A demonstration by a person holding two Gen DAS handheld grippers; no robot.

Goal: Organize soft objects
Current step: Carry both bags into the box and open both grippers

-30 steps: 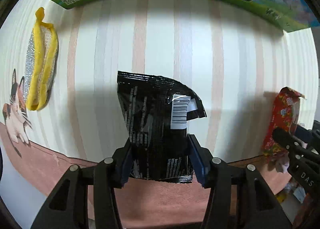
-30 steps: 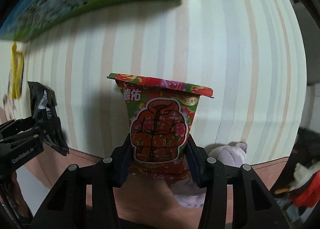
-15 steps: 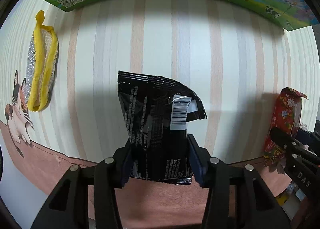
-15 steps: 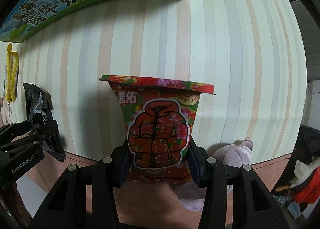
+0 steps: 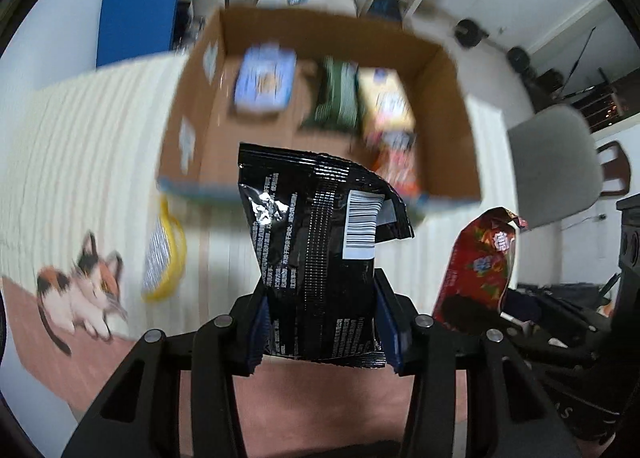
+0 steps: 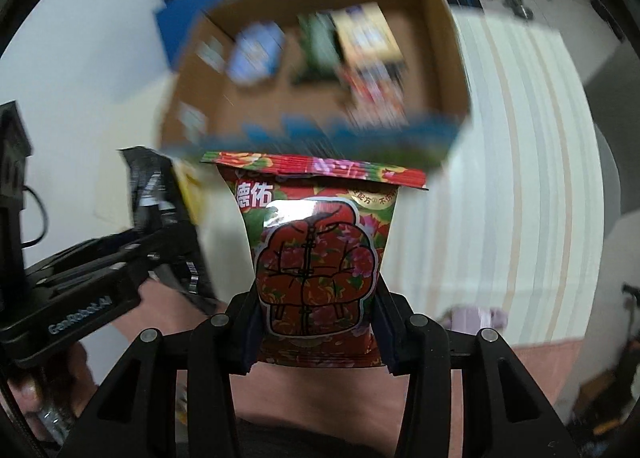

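My left gripper [image 5: 320, 328] is shut on a black snack bag [image 5: 316, 254] with a barcode label, held upright above the striped cloth. My right gripper [image 6: 318, 328] is shut on a red flowered snack bag [image 6: 316, 258], also upright. The red bag shows at the right of the left wrist view [image 5: 476, 270]; the black bag shows at the left of the right wrist view [image 6: 160, 210]. An open cardboard box [image 5: 452, 98] lies ahead of both grippers, with several packets inside, blurred. It also shows in the right wrist view [image 6: 436, 42].
A yellow-edged silver sponge [image 5: 164, 254] and a cat picture [image 5: 84, 290] lie on the striped cloth at left. A grey chair [image 5: 556, 166] stands at right. A pale plush item [image 6: 476, 318] lies at right on the cloth. A blue board [image 5: 136, 18] stands behind.
Both grippers have lifted and tilted up with their bags, so the open box and the room beyond have come into view. Both grips are unchanged.
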